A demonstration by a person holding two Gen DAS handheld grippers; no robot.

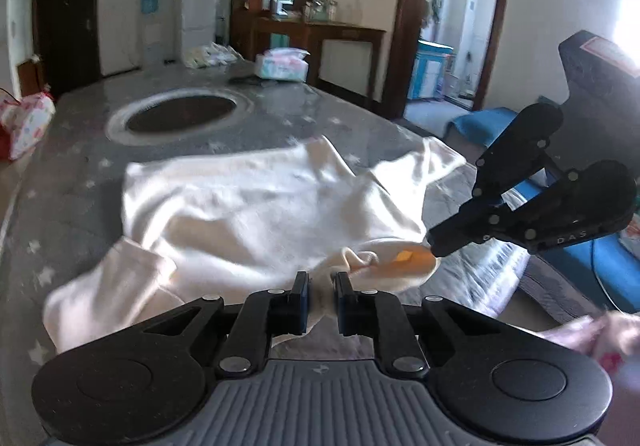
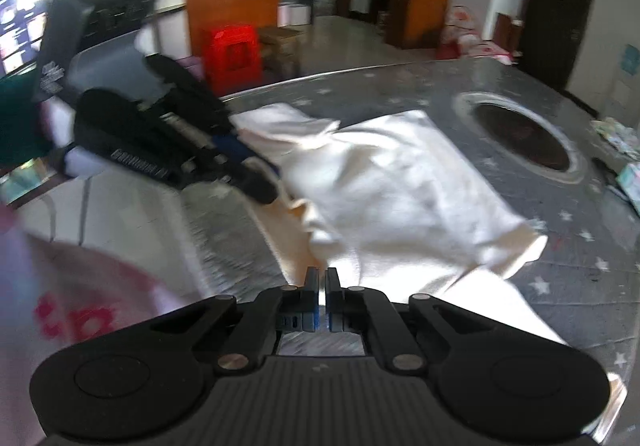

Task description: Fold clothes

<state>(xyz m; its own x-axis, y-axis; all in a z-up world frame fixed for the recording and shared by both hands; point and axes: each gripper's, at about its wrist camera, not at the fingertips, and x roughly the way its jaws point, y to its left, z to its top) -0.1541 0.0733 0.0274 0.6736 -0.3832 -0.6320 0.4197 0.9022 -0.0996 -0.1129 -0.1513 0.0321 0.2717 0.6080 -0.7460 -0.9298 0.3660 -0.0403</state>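
Grey star-printed cloth covers the table [image 1: 256, 117], and its dark round recess [image 1: 180, 113] is my landmark. My left gripper [image 1: 322, 296] has its jaws drawn narrow with white fabric bunched between them; I read that as a pinch on the near hem. My right gripper [image 2: 322, 286] is closed tight on the same garment's near edge. The white garment [image 1: 248, 197] lies spread between the grippers and the recess, one sleeve trailing to the side. To fold well, I judge both pinches should lift together, keep the edge taut and level, then carry it toward the recess without dragging the layer beneath. Beyond the recess sits a tissue pack [image 1: 282, 63], tissue poking from its top. I see no basket or bin for clothes.
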